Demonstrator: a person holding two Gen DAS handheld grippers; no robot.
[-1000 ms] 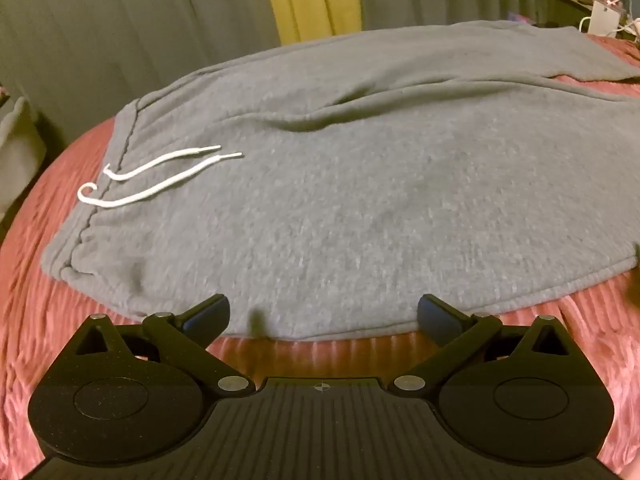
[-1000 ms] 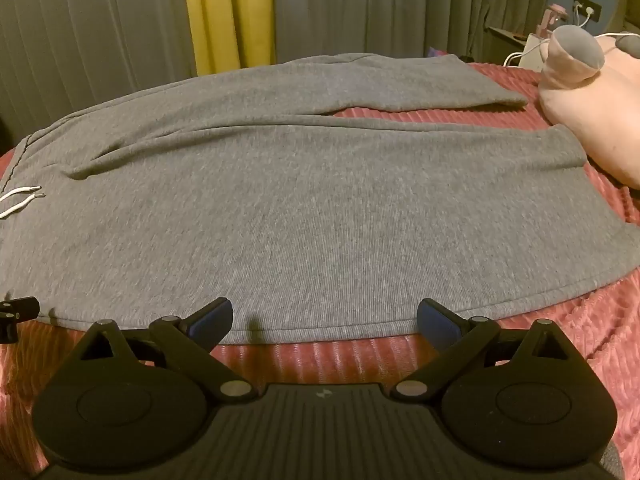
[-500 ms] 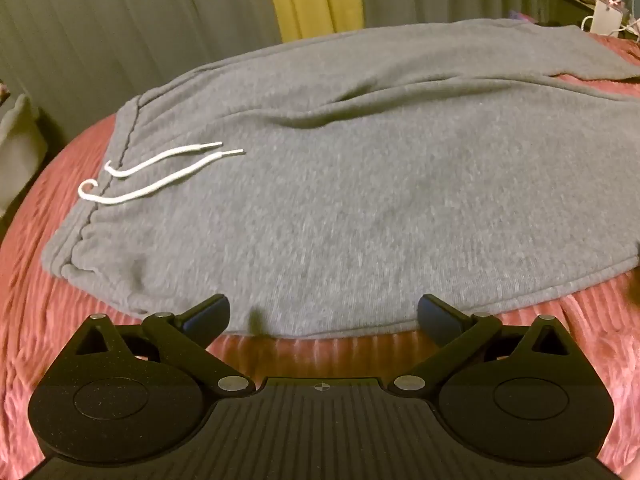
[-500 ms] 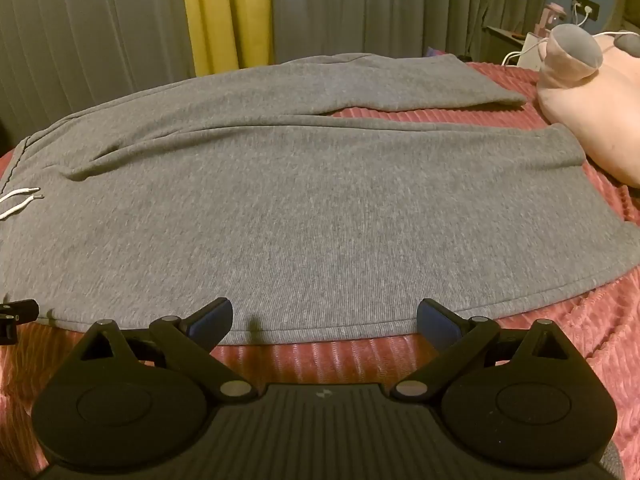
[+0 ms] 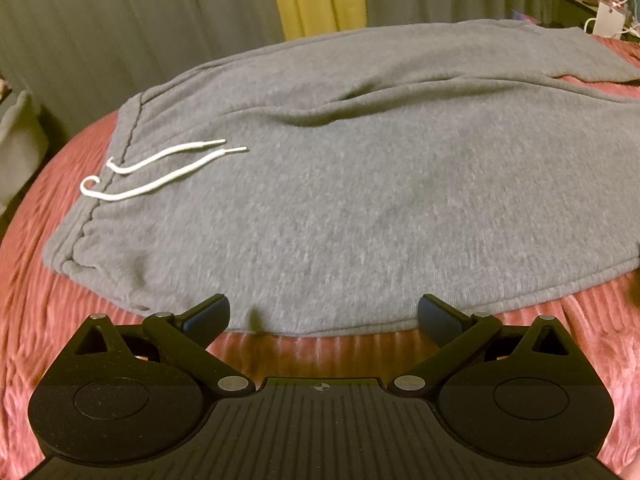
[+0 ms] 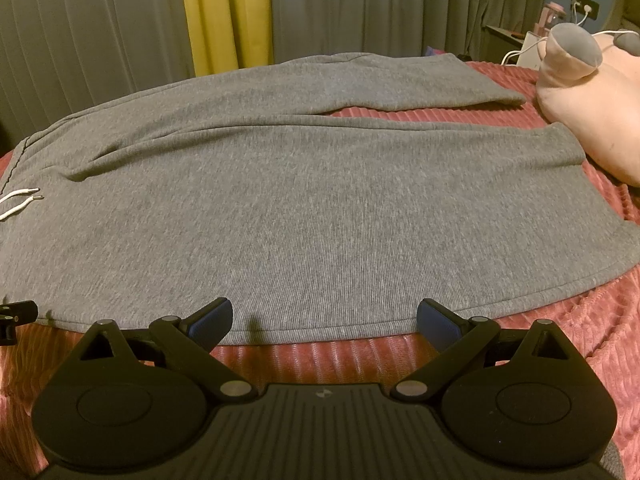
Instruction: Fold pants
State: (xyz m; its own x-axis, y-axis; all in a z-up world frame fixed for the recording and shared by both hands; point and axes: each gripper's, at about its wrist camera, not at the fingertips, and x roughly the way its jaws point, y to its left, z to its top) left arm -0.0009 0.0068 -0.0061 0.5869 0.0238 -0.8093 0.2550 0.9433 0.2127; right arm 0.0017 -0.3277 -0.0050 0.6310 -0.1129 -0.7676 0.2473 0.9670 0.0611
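Grey sweatpants (image 5: 360, 200) lie spread flat on a red ribbed bedspread (image 5: 320, 352), waistband to the left with a white drawstring (image 5: 160, 168) on top, the two legs running right (image 6: 320, 208). My left gripper (image 5: 323, 316) is open and empty, its fingertips at the near hem by the waist end. My right gripper (image 6: 324, 318) is open and empty, its fingertips at the near hem of the near leg. The drawstring ends show at the right wrist view's left edge (image 6: 20, 200).
A pink plush toy (image 6: 592, 100) lies on the bed by the leg cuffs at the right. Grey and yellow curtains (image 6: 228, 16) hang behind the bed. A nightstand with cables (image 5: 608, 20) stands at the far right. The left gripper's edge (image 6: 16, 314) shows at the left.
Both grippers have eased slightly forward toward the near hem; both stay open. The pants have not moved.
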